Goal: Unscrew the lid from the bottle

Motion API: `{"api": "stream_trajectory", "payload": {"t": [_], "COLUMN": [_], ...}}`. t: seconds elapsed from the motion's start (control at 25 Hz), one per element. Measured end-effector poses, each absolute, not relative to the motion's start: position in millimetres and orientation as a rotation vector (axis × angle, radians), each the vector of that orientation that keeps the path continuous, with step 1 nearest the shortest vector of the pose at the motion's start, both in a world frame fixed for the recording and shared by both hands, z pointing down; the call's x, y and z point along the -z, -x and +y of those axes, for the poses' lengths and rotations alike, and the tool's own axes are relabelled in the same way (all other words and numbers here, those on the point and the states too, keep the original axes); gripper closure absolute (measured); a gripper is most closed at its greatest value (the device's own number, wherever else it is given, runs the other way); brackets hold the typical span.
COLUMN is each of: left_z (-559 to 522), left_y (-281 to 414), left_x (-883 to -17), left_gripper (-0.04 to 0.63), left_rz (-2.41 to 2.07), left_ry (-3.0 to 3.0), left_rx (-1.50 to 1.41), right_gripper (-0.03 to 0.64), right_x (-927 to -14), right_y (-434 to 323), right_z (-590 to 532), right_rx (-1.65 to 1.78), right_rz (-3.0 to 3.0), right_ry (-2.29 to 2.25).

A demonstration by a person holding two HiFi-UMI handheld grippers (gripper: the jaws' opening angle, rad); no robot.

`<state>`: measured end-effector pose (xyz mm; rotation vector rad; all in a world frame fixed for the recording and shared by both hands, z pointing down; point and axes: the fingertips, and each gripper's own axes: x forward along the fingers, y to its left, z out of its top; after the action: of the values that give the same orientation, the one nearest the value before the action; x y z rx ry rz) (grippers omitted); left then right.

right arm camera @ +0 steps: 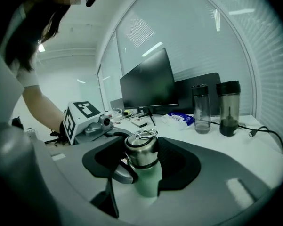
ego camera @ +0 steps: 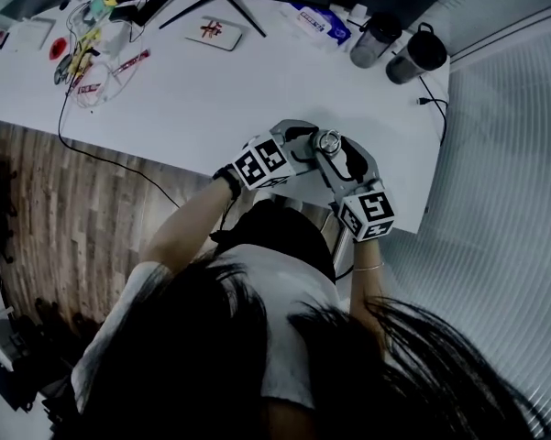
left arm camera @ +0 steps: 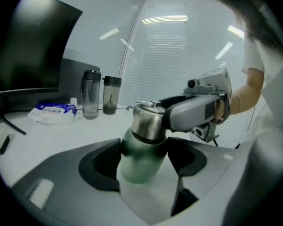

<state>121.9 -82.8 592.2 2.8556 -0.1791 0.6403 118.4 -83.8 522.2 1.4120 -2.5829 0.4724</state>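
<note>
At the near edge of the white surface (ego camera: 211,90), seen from the head view, the left gripper (ego camera: 307,147) and the right gripper (ego camera: 342,154) meet from either side around a shiny steel lid (ego camera: 328,140), their marker cubes turned up toward the camera; far across the surface stand two dark drinking bottles (ego camera: 394,49), just beside a blue-and-white packet (ego camera: 319,21), with a tangle of cables (ego camera: 87,67) at the far left corner. Along the left gripper view, the pale green bottle (left arm camera: 139,166) sits tilted between the two dark pads, which press on its body just below the steel collar, so this gripper holds the bottle firmly; the other gripper comes in from the right with one grey jaw laid against the lid. Along the right gripper view, the lid with its wire ring on top stands between the dark pads, which hug it on both sides, the jaws set wide but closed on it; the green body hangs below the pads, and a monitor (right arm camera: 148,86) stands behind.
</note>
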Motion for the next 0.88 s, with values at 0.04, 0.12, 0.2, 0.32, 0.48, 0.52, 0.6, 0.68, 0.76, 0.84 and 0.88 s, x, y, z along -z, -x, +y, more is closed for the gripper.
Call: {"api": "stream_trajectory", "payload": {"t": [0.04, 0.12, 0.2, 0.32, 0.48, 0.52, 0.6, 0.68, 0.76, 0.84, 0.88], "left_z": [-82.3, -81.1, -79.6, -76.9, -74.6, -73.1, -71.0, -70.0, -69.6, -68.7, -68.2], "left_y": [-121.3, -120.0, -119.1, -119.8, -120.1, -119.6, -118.8, -117.9, -116.9, -115.9, -115.6], "left_x": [-592.0, -591.7, -592.2, -591.2, -588.0, -587.1, -586.6, -587.5, -588.4, -588.6, -588.5], "left_gripper": [0.232, 0.232, 0.232, 0.232, 0.232, 0.232, 0.232, 0.232, 0.232, 0.232, 0.232], "left_rz": [-0.149, -0.077, -0.002, 0.123, 0.317, 0.37, 0.476, 0.582, 0.685, 0.775, 0.812], "left_ry": [-2.86, -2.868, -2.875, -2.884, -2.891, -2.882, -2.872, -2.864, -2.853, -2.844, -2.841], "left_rx": [-0.649, -0.674, -0.702, -0.728, -0.761, -0.78, -0.812, -0.836, -0.86, -0.887, -0.899], "right_gripper": [0.39, 0.391, 0.391, 0.391, 0.391, 0.391, 0.391, 0.391, 0.391, 0.391, 0.391], "right_x": [-522.0, -521.4, -521.3, -522.0, -523.3, -523.1, -522.2, -521.1, -522.5, -523.1, -523.0], "right_y": [-117.1, -114.3, -111.9, -109.5, -106.0, -104.9, -102.8, -99.6, -97.4, -95.8, -95.3], "right_z": [-83.5, -82.8, -81.9, -80.0, -79.0, -78.3, -76.4, -76.0, -76.4, -75.5, -74.9], "right_rx": [-0.466, -0.451, -0.436, -0.415, -0.378, -0.367, -0.359, -0.354, -0.338, -0.317, -0.307], "right_rz": [-2.6, -2.636, -2.669, -2.707, -2.734, -2.735, -2.731, -2.736, -2.739, -2.731, -2.726], "right_ry": [-1.352, -1.218, -1.078, -0.875, -0.606, -0.541, -0.414, -0.295, -0.188, -0.097, -0.059]}}
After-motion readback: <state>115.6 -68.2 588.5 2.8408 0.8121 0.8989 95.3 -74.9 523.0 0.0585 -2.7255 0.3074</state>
